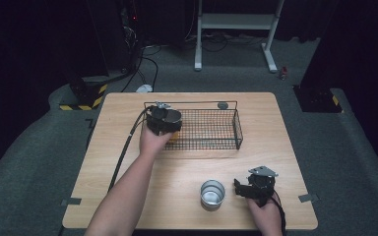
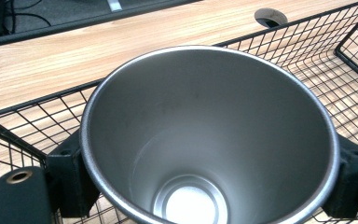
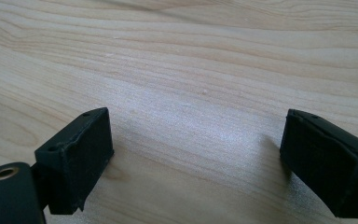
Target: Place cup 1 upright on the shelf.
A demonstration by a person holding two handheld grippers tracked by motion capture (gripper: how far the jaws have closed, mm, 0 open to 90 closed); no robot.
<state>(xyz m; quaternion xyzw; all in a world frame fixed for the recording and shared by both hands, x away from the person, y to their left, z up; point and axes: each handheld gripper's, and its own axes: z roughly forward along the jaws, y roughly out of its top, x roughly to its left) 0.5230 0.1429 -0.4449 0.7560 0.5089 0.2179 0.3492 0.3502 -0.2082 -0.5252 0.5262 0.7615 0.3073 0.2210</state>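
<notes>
A steel cup (image 2: 205,121) sits upright between the pads of my left gripper (image 2: 209,177), which is shut on its sides near the rim. In the high view this cup (image 1: 170,117) and the left gripper (image 1: 161,123) are at the left end of a black wire basket (image 1: 236,129), low inside it. A second steel cup (image 1: 212,193) stands upright on the table near the front edge. Just to its right, my right gripper (image 1: 240,189) is open, its jaws toward that cup and apart from it. In the right gripper view its pads (image 3: 77,158) stand wide over bare wood.
The wooden table (image 1: 128,162) has a round cable hole (image 1: 222,105) behind the basket. The basket's mesh floor (image 2: 326,74) stretches away to the right of the held cup. Dark floor, cables and a white stand (image 1: 236,22) lie beyond the table.
</notes>
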